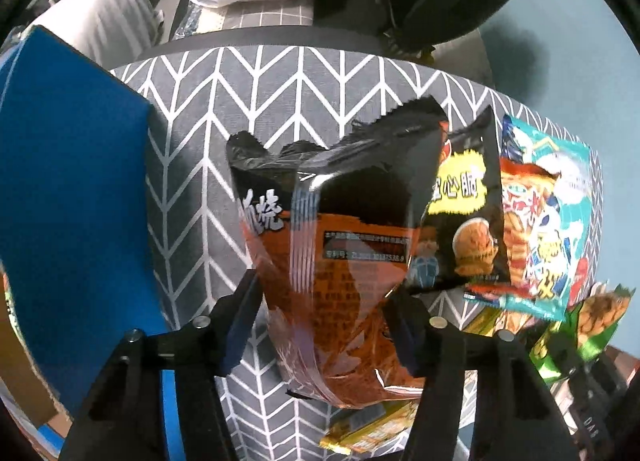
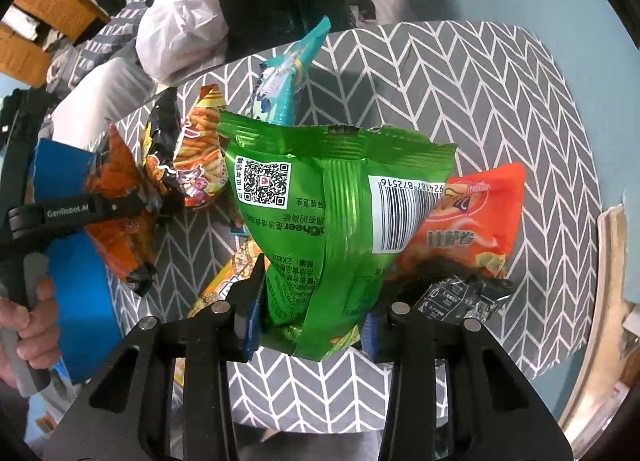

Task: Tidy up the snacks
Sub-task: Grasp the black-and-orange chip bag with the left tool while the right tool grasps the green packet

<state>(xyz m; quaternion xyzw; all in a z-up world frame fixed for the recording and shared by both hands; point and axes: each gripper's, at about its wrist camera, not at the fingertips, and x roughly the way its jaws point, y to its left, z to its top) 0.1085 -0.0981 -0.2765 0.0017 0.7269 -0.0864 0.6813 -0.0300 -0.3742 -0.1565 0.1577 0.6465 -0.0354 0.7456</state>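
My left gripper [image 1: 320,313] points down over the worktop [image 1: 280,81], which is covered in a grey cloth with a white chevron pattern. Its two blue-padded fingers sit on either side of an orange-and-black snack bag [image 1: 336,245], pressing its lower part so the foil creases between them; the bag stands upright in my grip with its torn black top edge toward the far side. To the left of it lies a blue box [image 1: 68,181]. Just right of the bag a black packet with yellow lettering [image 1: 464,213] leans against a teal-and-orange packet [image 1: 548,221], and a small gold wrapper [image 1: 360,437] lies on the cloth near my fingers.

My right gripper [image 2: 312,321] is closed down narrow on a green snack bag [image 2: 320,221], held by its lower end with the back side facing me, showing a QR code and a barcode. It is held above the cloth. Behind it on the right, a red-orange bag [image 2: 476,221] rests on the worktop with a crumpled black packet [image 2: 464,297] at its near edge. On the far left, a packet printed with fries [image 2: 200,149] and a teal packet [image 2: 288,73] stand up among the pile. At the far left edge my own left hand [image 2: 28,325] is visible around its gripper's handle, with the orange-and-black bag in that gripper's fingers over the blue box. A white plastic bag [image 2: 180,33] sits beyond the far rim of the worktop.
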